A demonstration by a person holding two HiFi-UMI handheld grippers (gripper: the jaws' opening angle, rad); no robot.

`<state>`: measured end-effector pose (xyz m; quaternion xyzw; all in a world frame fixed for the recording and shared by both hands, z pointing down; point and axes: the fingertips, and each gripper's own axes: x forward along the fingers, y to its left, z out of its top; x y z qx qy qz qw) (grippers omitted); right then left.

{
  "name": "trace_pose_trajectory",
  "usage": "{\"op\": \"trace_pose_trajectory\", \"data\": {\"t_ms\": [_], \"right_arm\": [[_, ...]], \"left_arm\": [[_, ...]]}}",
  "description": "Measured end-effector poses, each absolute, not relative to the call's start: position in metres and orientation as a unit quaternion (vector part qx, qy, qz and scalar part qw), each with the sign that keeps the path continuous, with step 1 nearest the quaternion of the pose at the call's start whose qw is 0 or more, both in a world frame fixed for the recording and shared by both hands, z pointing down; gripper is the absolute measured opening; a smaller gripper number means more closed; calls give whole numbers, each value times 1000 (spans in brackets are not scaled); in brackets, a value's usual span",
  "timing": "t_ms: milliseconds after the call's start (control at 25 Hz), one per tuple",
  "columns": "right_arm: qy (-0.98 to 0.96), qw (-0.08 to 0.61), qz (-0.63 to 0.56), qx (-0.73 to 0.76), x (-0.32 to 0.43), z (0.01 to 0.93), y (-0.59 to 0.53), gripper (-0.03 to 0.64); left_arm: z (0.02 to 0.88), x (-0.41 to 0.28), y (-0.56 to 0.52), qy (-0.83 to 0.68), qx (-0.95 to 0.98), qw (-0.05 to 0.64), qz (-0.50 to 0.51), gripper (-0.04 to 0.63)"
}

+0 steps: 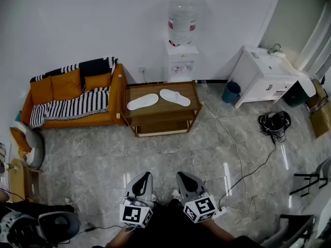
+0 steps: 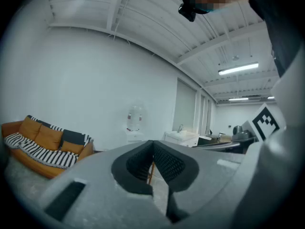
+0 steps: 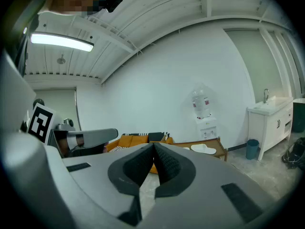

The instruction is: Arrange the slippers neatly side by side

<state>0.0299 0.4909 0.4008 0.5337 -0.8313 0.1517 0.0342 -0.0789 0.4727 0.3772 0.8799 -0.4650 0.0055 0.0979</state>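
Head view, slippers: two white slippers, one [image 1: 143,102] left and one [image 1: 175,97] right, lie on the wooden worktop [image 1: 197,94] in the upper middle of the frame. Their inner ends nearly meet and their outer ends slant toward the camera.
Head view, surroundings: an orange sofa [image 1: 67,87] stands left of the worktop, a water dispenser [image 1: 181,45] behind it, and a white sink cabinet [image 1: 264,79] at upper right.
Head view, grippers: the left gripper [image 1: 146,175] and right gripper [image 1: 182,175] sit at bottom centre, well apart from the slippers.
Left gripper view, fingers: pressed together with nothing between them [image 2: 153,143]; the sofa shows at left.
Right gripper view, fingers: together and empty [image 3: 153,145].
Right gripper view, slippers: they lie on the worktop at middle right, below the water dispenser.
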Motion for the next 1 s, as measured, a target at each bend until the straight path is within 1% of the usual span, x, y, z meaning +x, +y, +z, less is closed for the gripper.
{"op": "trace_pose_trajectory", "data": {"t_ms": [560,1000], "right_arm": [[-829,23,158,537,15,401,485,12],[-827,36,147,541,-23,405,478,12]], "left_arm": [[384,-97,468,-468,878,103,5,12],[395,-137,460,-468,876,114,13,12]]}}
